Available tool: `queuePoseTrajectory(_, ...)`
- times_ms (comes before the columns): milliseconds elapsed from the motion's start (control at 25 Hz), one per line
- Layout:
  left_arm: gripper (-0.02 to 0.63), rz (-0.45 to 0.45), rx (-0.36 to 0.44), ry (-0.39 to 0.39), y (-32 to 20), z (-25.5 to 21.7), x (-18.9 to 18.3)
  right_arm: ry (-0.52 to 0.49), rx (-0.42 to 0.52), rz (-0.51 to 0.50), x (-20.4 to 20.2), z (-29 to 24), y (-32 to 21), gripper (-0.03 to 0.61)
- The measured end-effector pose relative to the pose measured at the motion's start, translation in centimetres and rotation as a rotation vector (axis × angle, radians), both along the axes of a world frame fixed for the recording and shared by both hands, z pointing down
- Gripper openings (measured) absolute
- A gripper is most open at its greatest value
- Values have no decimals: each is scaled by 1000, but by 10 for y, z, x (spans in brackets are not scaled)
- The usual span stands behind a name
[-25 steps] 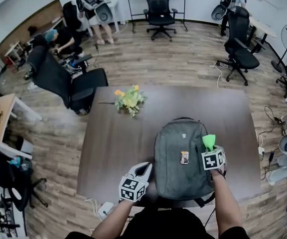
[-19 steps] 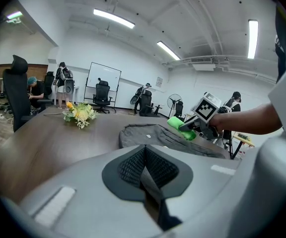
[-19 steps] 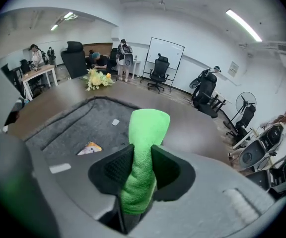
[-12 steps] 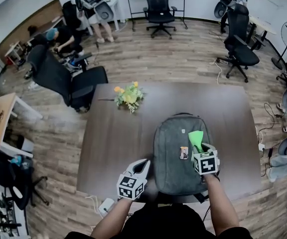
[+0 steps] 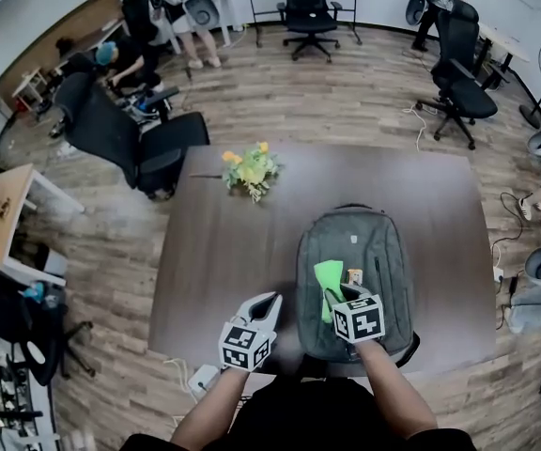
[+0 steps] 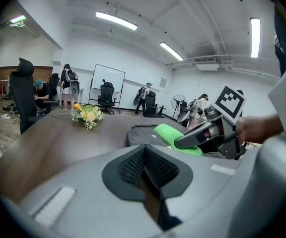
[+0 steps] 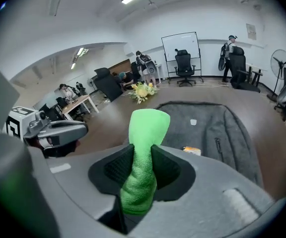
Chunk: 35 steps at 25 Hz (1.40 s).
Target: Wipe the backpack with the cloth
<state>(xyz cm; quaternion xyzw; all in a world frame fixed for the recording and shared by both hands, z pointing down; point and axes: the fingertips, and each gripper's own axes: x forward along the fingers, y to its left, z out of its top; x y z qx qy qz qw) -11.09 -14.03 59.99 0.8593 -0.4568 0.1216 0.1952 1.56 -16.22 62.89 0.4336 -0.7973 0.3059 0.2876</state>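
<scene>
Green cloth (image 5: 327,276) is sitting clamped between the right gripper's (image 5: 338,299) jaws, pressing on the grey backpack (image 5: 385,252) just ahead. Left gripper (image 5: 270,301) is idling alongside, jaws together, empty. Wiping is apparently under way, with the far panels likely awaiting passes.

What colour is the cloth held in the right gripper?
The cloth is plain bright green; the right gripper view shows it best.
</scene>
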Motion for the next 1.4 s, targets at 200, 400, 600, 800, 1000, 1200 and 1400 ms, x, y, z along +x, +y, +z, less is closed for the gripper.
queuePoseTrajectory(200, 20, -13, -13, 3, 3, 3, -7, -37, -64, -55, -34, 15, 14, 109)
queuePoseTrajectory(400, 20, -16, -28, 6, 11, 8, -8, -22, -97, -71, -43, 29, 23, 109)
queuePoseTrajectory(600, 20, -6, -43, 9, 10, 18, -2, 16, -105, -49, -22, 38, 22, 109)
queuePoseTrajectory(800, 20, 24, -61, 0, 15, 25, 3, 69, -99, -6, 5, 43, 23, 109)
queuePoseTrajectory(1000, 20, 43, -60, -7, 14, 26, 6, 107, -94, 37, 31, 41, 21, 109)
queuePoseTrajectory(1200, 20, 78, -72, -13, 17, 32, 22, 152, -116, 74, 59, 42, 22, 109)
queuePoseTrajectory(1400, 20, 91, -56, -8, 13, 25, 29, 275, -75, 65, 88, 41, 16, 109)
